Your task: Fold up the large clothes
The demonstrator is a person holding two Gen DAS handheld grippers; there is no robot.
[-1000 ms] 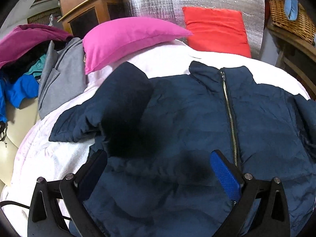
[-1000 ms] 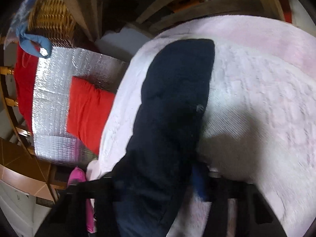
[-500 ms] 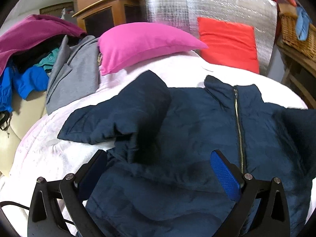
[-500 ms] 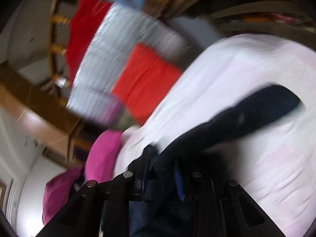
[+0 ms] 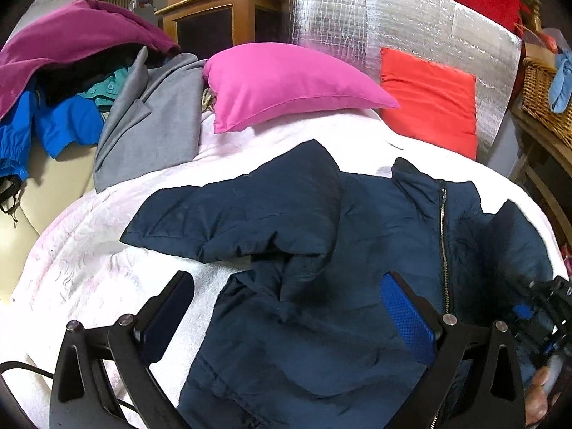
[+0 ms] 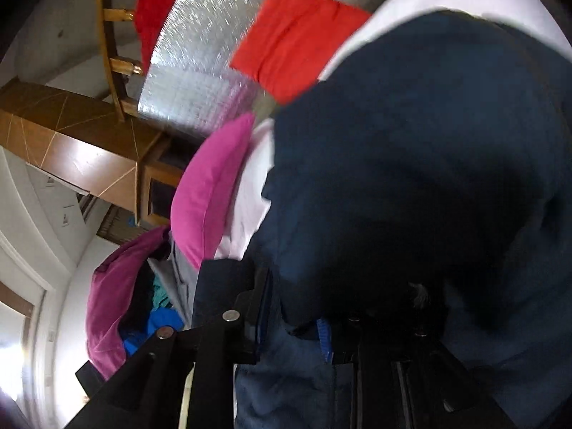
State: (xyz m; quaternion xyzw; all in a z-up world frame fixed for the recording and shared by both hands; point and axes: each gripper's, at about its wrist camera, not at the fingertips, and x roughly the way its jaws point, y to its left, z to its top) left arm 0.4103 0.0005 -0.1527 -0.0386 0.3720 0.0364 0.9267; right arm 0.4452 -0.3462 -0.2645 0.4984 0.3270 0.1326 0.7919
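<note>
A navy puffer jacket lies front up on a pale pink blanket, zipper closed. Its left sleeve lies folded across the chest. My left gripper is open and empty above the jacket's lower left side. My right gripper is shut on the jacket's right sleeve and holds it over the jacket's body. It also shows in the left wrist view at the right edge.
A pink pillow and a red cushion lie at the head of the bed against a silver foil panel. A pile of clothes sits at the left. A wicker basket stands at the right.
My right gripper has carried the right sleeve off the blanket and swung it over the jacket's body. My left gripper has pulled back, and the left sleeve now lies folded on the chest.
</note>
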